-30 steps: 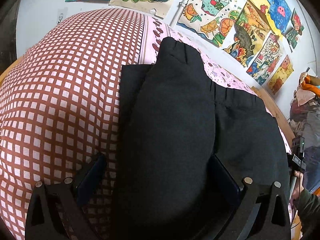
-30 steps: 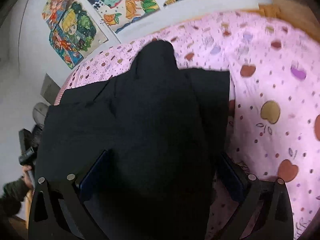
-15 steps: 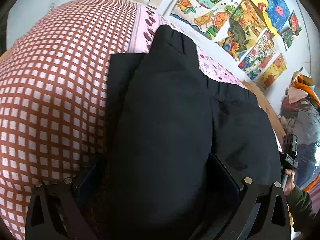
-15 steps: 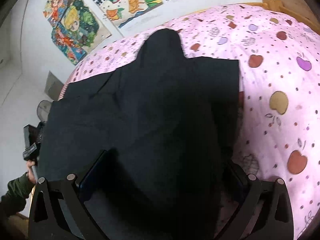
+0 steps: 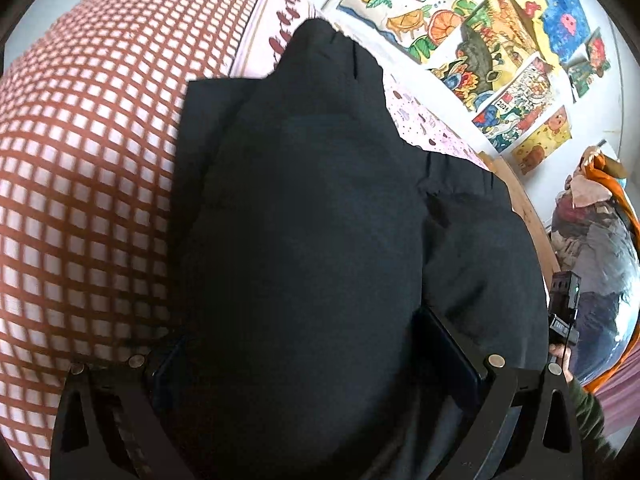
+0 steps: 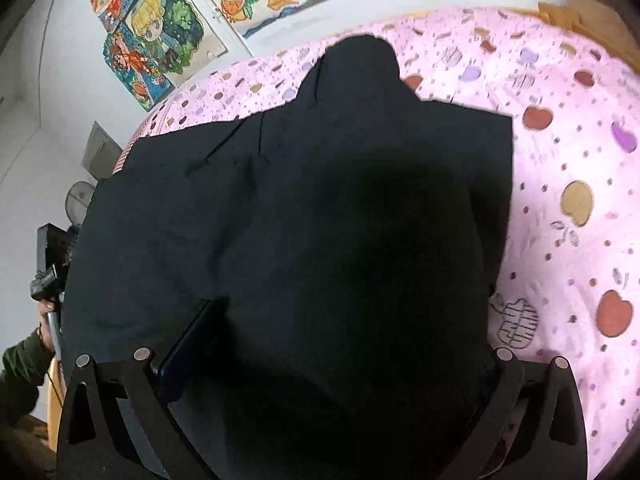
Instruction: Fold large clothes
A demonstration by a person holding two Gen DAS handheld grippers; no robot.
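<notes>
A large black garment (image 5: 312,208) lies on the bed, and a raised fold of it drapes from each gripper toward the far wall. My left gripper (image 5: 304,364) is shut on the black cloth, which bulges between its wide-set fingers (image 5: 448,344) and hides the tips. My right gripper (image 6: 340,344) is likewise shut on the same black garment (image 6: 320,208); only its left finger (image 6: 188,336) shows, the right one is under cloth.
The bed has a red-and-white checked sheet (image 5: 88,152) on the left and a pink fruit-print sheet (image 6: 560,168) on the right. Colourful posters (image 5: 492,36) cover the wall behind. A person with a camera (image 5: 564,312) stands beside the wooden bed edge (image 5: 528,208).
Both grippers have carried the held black fold forward toward the wall. The garment fills more of each view, and less of the sheets shows beyond it.
</notes>
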